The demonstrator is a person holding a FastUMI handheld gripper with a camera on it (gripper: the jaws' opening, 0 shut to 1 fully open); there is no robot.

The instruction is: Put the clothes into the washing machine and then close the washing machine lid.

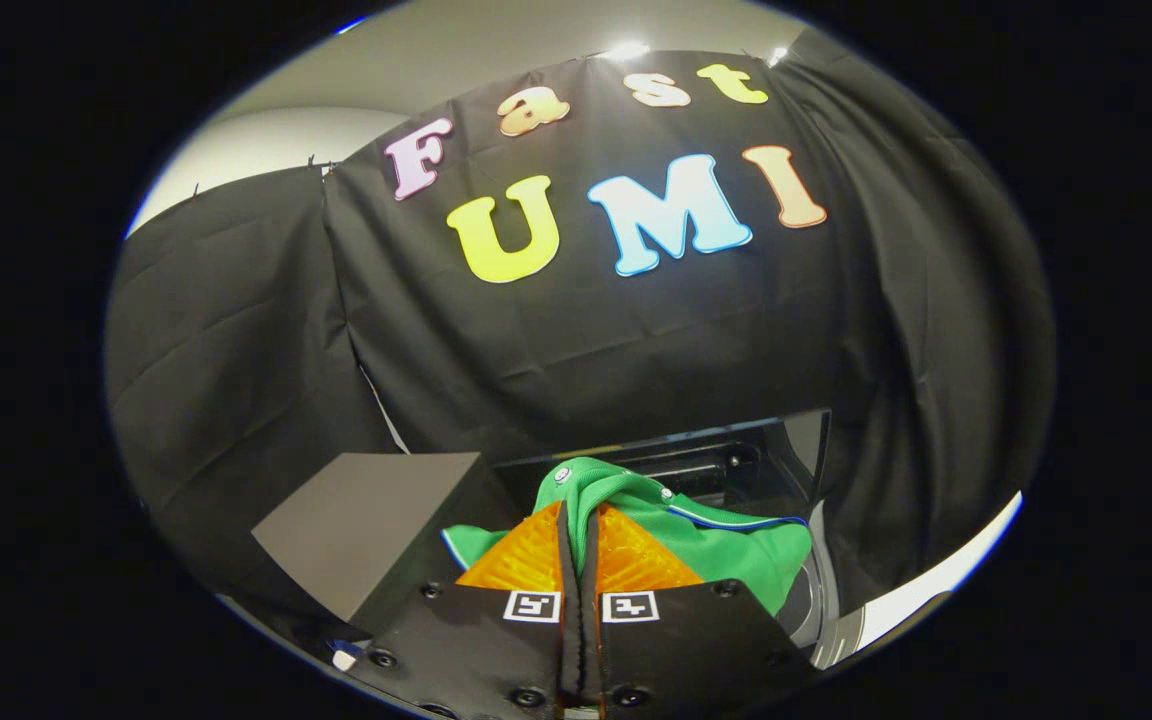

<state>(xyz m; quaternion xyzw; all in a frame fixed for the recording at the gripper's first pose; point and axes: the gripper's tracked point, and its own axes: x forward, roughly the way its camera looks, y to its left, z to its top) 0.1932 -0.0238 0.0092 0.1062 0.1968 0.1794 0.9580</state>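
The gripper (581, 520) is clenching a green garment (726, 550) at the lower middle of the frame, fingers pinching a fold so it hangs free, probably for dropping into the open washing machine (736, 460) just beyond.

No readable text — coded marker squares (531, 606) only

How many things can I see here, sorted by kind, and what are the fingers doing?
Green garment, pinched between the closed fingers: 1
Washing machine, lid up, just beyond the fingers: 1
Dark box beside the machine: 1
Gripper: 1
Total: 4
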